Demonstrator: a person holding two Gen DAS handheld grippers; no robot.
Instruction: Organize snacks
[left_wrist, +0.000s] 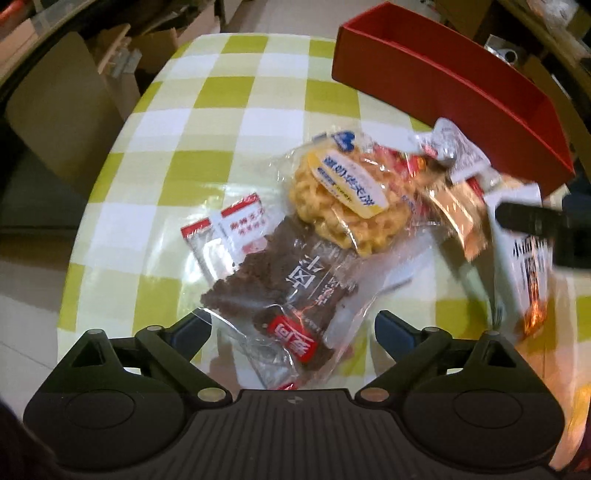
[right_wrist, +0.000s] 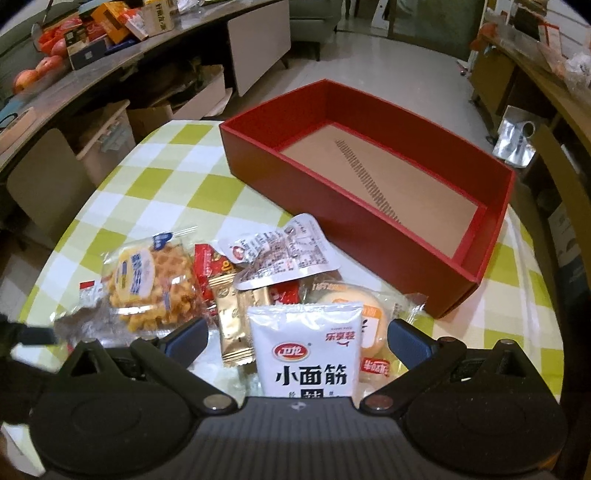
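A heap of snack packets lies on the green-and-white checked tablecloth (left_wrist: 221, 110) beside an empty red box (right_wrist: 332, 206) with a brown floor. My left gripper (left_wrist: 293, 330) is open, pointing down over a brown snack (left_wrist: 280, 280) in a clear wrapper with a red label; the wrapper lies between the pads. Behind it sits a yellow waffle pack (left_wrist: 347, 192). My right gripper (right_wrist: 299, 341) is open around a white packet (right_wrist: 304, 350) with black characters, its pads clear of both sides. In the left wrist view, the red box (left_wrist: 443, 81) is at the upper right.
Also in the heap are a gold sachet (right_wrist: 232, 325), a wrapped bun (right_wrist: 369, 317), a crinkled white pouch (right_wrist: 280, 254) and small red-and-white sachets (left_wrist: 236, 229). A chair (left_wrist: 55, 110) stands left of the table. A cluttered counter (right_wrist: 92, 55) runs behind.
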